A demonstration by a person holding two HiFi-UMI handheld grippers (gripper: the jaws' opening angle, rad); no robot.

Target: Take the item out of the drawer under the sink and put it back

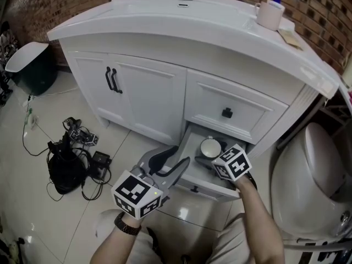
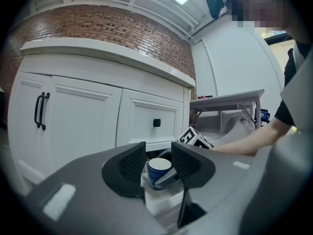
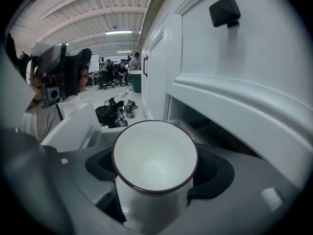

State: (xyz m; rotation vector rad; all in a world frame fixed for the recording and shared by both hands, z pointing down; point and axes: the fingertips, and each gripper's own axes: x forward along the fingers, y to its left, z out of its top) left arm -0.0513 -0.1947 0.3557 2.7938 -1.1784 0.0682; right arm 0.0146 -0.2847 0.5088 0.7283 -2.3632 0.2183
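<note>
Right gripper view shows the right gripper (image 3: 156,169) clamped on the cup (image 3: 155,151), which is low in the open drawer (image 1: 190,150). The left gripper (image 2: 159,161) is released and empty. The step appears to be extraction. The next move likely needs a lift clear of the drawer walls.

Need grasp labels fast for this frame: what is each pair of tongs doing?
Left gripper: tongs open, holding nothing.
Right gripper: tongs closed on the blue cup, over the open drawer.
</note>
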